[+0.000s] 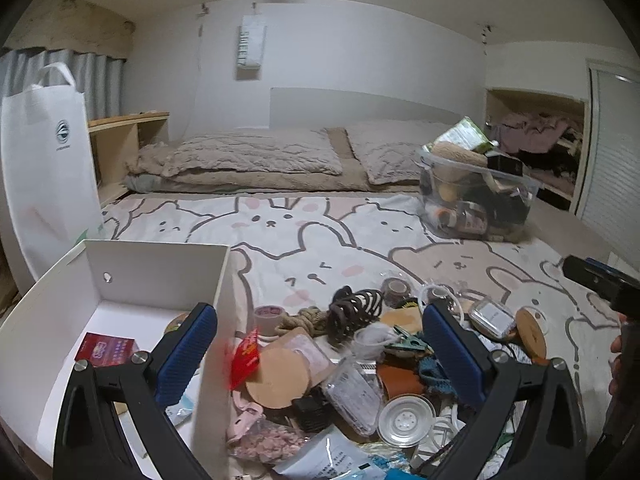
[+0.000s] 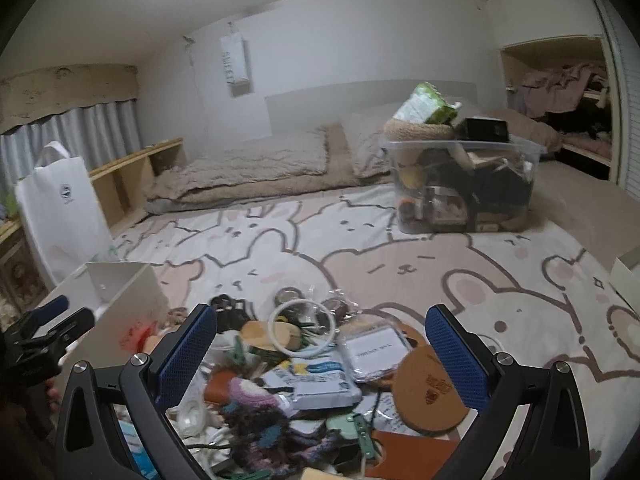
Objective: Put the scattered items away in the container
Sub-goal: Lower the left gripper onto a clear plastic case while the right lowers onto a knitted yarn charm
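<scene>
Both claws are open and hold nothing. The left claw (image 1: 320, 344) hangs over the border between the white box (image 1: 160, 264) and the pile (image 1: 360, 360) of small things on the bed (image 1: 320, 232); its left finger (image 1: 188, 344) is above the inside of the box, its right finger (image 1: 452, 352) above the pile. A red packet (image 1: 244, 356) lies against the box wall, just between the fingers, and it seems blurred, so I cannot tell if it rests or is falling. The right claw (image 2: 320, 344) is over the right part of the pile, with a white ring (image 2: 302, 328) and a cork coaster (image 2: 430, 390) in front of it. The box lies to the left of the pile, so the left claw is nearer to it; the right one must carry things across the pile. In the box there is already a red carton (image 1: 108, 350).
</scene>
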Tool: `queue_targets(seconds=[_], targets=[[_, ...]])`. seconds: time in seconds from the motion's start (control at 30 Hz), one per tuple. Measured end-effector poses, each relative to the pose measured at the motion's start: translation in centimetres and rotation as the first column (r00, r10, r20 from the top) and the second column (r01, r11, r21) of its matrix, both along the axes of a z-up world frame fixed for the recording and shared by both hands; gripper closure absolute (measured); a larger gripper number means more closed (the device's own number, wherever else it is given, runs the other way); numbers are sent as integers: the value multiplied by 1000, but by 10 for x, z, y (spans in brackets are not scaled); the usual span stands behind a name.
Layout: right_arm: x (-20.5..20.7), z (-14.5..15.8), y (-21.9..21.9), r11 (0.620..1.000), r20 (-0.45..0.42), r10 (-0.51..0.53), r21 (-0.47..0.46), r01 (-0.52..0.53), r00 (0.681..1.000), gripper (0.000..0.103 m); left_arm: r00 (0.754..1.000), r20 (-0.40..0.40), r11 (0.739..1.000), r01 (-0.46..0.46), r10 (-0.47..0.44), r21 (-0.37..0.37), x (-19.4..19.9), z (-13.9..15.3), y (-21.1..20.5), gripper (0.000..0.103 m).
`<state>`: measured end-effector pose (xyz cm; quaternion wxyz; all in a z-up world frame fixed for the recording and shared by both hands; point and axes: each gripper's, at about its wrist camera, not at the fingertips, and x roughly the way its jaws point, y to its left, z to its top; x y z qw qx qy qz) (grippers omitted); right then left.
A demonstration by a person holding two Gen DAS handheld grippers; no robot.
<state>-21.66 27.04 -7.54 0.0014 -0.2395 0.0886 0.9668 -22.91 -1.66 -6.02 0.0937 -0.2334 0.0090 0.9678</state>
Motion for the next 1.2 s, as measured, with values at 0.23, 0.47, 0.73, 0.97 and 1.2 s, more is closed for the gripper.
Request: queue_targets(seconds=[0.23,0.47,0.73,0.97,1.2], targets=[[-8,-20,8,998,21,-12,-67,14,1000,0,1000,23,999,1,0,-35,-6,-11,12,0],[-21,-41,12,1000,118,-25,-10,26,993,0,997,75,999,32,-29,-44,-12,-29,23,0],[-28,-58,9,997,181,34,-69,-22,983,0,981,180,996,79,-72,-31,-24,-53,34,0],[-34,-70,-9,983,234,135,-156,-100,963,0,959,268,995,96,-90,-7,-37,-74,38,0],[-39,-88,-25,973,259,185,-182,-140,948,1,942,321,994,109,-100,-13,-43,-88,43,0]])
